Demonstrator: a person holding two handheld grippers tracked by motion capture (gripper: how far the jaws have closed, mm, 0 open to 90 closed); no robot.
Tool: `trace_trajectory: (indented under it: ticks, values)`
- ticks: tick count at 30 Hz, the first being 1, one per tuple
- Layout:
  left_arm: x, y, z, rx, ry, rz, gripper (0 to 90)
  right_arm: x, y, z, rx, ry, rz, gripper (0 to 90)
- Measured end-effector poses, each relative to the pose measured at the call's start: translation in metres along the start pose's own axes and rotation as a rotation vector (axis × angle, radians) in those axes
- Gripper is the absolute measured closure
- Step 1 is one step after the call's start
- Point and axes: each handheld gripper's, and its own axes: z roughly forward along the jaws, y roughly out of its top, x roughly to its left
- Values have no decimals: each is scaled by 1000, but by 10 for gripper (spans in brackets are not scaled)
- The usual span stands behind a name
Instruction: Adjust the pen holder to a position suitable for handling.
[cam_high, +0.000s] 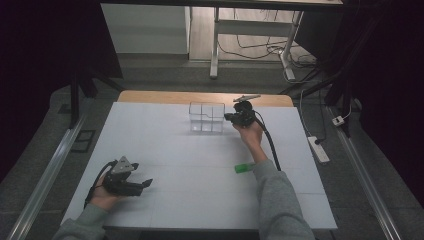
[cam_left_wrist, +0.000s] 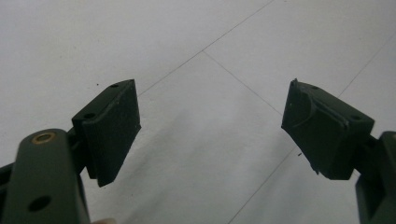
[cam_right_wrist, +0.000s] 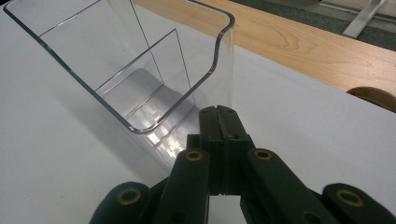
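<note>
Dim room, white table top (cam_high: 200, 170) with a wooden strip along the far edge. Clear plastic organiser (cam_high: 206, 117) at the far middle of the table, empty, upright, split by thin inner walls into compartments; rim rounded at the corners and dipping on one side, walls glassy with faint reflections. Right gripper (cam_high: 233, 117) just beside its right wall, jaws pressed fully together, nothing between them, tips (cam_right_wrist: 219, 116) right at the box's base corner; touching or a hair apart, hard to tell. Left gripper (cam_high: 142, 184) low at the near left, jaws spread wide over bare table (cam_left_wrist: 196, 56), holding nothing. Small green block (cam_high: 243, 168) lying near the right forearm, well apart from the box.

Likely risks: closed tips shoving the light box sideways or tipping it, since nothing steadies the opposite wall; slick clear plastic sliding off a poorly placed push; sleeve sweeping the green block on the way back.
</note>
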Motion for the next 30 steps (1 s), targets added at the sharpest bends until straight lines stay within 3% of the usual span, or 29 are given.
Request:
trace_trajectory:
  ticks: [13,28,30]
  values:
    - [0,0,-1,-2,2,0,188,1,-1,-7,10,-8,-26,890]
    - [0,0,0,0,9,0,188,1,-14,-49,-18,10,-58,886]
    - [0,0,0,-1,9,0,188,1,-18,-57,-18,17,-61,807]
